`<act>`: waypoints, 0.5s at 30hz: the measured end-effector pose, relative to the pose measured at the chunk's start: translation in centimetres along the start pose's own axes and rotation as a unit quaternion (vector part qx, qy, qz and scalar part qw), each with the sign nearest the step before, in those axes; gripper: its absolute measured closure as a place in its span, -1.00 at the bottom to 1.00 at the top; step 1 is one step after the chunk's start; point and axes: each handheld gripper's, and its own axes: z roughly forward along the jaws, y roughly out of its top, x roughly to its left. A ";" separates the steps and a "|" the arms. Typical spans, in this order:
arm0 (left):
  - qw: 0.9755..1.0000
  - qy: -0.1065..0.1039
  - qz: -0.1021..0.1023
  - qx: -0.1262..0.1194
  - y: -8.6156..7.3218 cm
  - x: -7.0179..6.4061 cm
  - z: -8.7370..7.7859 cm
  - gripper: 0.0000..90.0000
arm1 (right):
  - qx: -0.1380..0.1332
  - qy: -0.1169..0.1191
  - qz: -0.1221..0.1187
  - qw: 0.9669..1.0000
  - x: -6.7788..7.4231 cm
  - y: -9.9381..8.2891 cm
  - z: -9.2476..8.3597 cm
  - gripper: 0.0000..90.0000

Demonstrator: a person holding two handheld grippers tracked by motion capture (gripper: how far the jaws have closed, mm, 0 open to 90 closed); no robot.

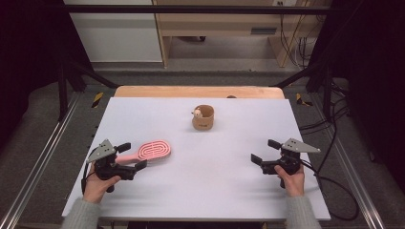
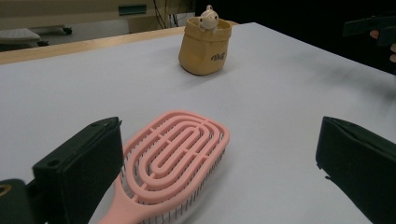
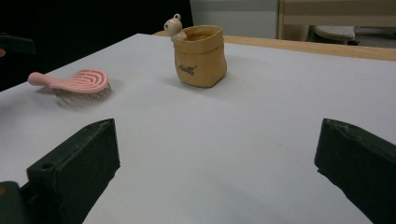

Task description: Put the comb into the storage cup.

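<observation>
A pink vented hairbrush (image 1: 152,151) lies bristles down on the white table, handle towards the left hand. My left gripper (image 1: 132,156) is open, its jaws straddling the brush handle without gripping it; in the left gripper view the brush (image 2: 175,156) sits between the jaws, nearer the left one. A tan pouch-shaped holder (image 1: 203,117) with a small bear figure (image 1: 196,113) on its rim stands at the table's back middle. My right gripper (image 1: 265,151) is open over bare table at the right, nothing between its jaws. From that gripper's camera, the holder (image 3: 201,56) and brush (image 3: 81,82) lie ahead.
The white table (image 1: 215,191) has a wooden strip along its far edge (image 1: 198,91). Dark frame rails run along both sides. Cables trail on the floor at the right (image 1: 334,181). The other gripper shows at the top right of the left gripper view (image 2: 373,28).
</observation>
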 end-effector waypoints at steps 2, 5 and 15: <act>1.000 -0.001 0.002 0.001 0.0 -0.1 0.0 -0.98 | -0.002 0.000 -0.001 1.000 0.0 0.0 0.0 -0.99; 1.000 -0.002 0.003 0.004 0.1 -0.1 0.0 -0.98 | -0.003 0.001 0.000 1.000 0.0 0.0 -0.1 -0.99; 1.000 0.000 0.009 0.009 0.5 -0.2 -0.2 -0.99 | -0.001 0.000 -0.001 1.000 0.0 0.0 0.0 -0.99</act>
